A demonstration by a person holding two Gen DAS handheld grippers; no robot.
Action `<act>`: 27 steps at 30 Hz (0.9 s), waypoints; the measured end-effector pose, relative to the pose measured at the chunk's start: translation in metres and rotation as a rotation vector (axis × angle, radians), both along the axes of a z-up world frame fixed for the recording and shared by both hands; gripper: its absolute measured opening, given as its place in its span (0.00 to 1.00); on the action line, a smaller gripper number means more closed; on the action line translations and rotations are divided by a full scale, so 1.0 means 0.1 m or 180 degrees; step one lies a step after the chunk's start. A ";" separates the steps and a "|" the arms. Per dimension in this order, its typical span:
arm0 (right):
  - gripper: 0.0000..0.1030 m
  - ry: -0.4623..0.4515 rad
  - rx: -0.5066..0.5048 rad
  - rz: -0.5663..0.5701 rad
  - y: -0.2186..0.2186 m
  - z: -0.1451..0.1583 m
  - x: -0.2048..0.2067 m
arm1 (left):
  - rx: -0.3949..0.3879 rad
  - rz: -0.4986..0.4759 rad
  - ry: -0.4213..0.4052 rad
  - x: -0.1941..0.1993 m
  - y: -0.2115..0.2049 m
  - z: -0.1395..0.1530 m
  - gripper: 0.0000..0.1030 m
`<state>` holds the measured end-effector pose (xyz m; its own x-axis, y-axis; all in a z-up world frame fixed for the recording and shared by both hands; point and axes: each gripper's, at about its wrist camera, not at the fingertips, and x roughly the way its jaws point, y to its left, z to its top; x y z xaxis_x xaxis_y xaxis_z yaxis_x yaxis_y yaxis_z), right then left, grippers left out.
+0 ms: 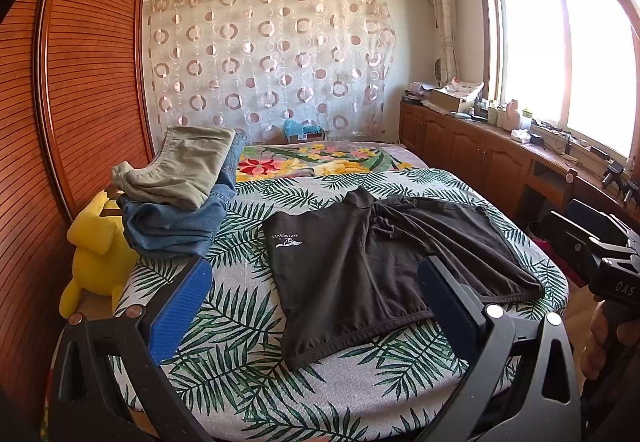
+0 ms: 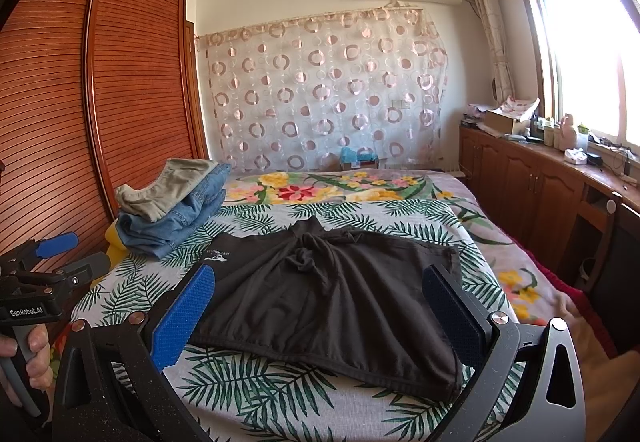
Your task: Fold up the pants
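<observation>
Black cotton shorts (image 1: pixel 384 262) flat on my leaf-print bedsheet (image 1: pixel 224 322); left gripper (image 1: pixel 312 302) and right gripper (image 2: pixel 320 306) both spread wide, holding nothing.

The left hand-held gripper (image 1: pixel 316 306) stands wide open above the near edge of the bed (image 1: pixel 240 342), holding nothing. Black pants (image 1: pixel 360 262) lie spread on the leaf-patterned sheet. On the left, folded beige pants (image 1: pixel 188 166) rest on folded jeans (image 1: pixel 176 226), beside a yellow plush toy (image 1: pixel 96 254). The right hand-held gripper (image 1: pixel 600 246) shows at the right edge.
</observation>
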<state>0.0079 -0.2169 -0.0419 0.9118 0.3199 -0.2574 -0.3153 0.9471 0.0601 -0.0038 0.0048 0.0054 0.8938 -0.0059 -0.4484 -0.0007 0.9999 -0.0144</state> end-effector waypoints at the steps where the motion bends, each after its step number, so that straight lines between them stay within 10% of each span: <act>1: 1.00 0.0002 -0.0002 0.0002 0.00 0.00 0.00 | 0.0001 0.0000 0.0000 0.00 0.00 0.00 1.00; 27: 1.00 -0.0002 0.0007 0.0005 -0.01 -0.01 -0.01 | 0.0008 -0.0002 -0.0001 0.00 0.00 0.00 1.00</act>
